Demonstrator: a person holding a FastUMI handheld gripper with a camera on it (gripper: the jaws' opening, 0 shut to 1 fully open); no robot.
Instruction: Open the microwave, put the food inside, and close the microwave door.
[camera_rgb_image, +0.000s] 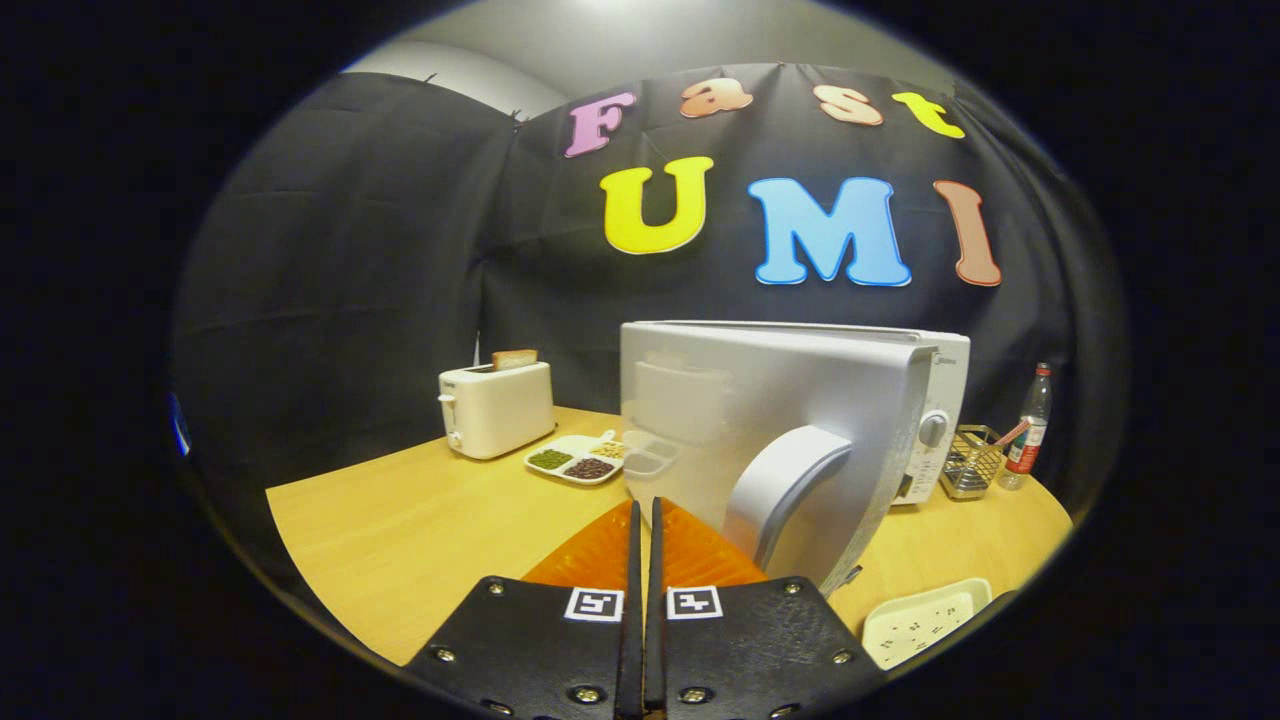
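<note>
Rests on the wooden counter (400, 520): microwave (930, 400), door (760, 430) swung wide toward the jaws (645, 560), handle (790, 490) just ahead and right. Jaws pressed together, holding nothing. Food tray (585, 458) beside the toaster (497, 408), well beyond. Risks: clipping the open door while reaching, nudging the tray, spilling beans.

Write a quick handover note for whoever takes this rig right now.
Tool: fingers together, nothing between them, pointing at the table just short of the microwave door.
Microwave: door swung open toward the tool, handle facing it.
Divided food tray sits on the table between the toaster and the door.
Done: door opened.
Left: put food inside, close door.
</note>
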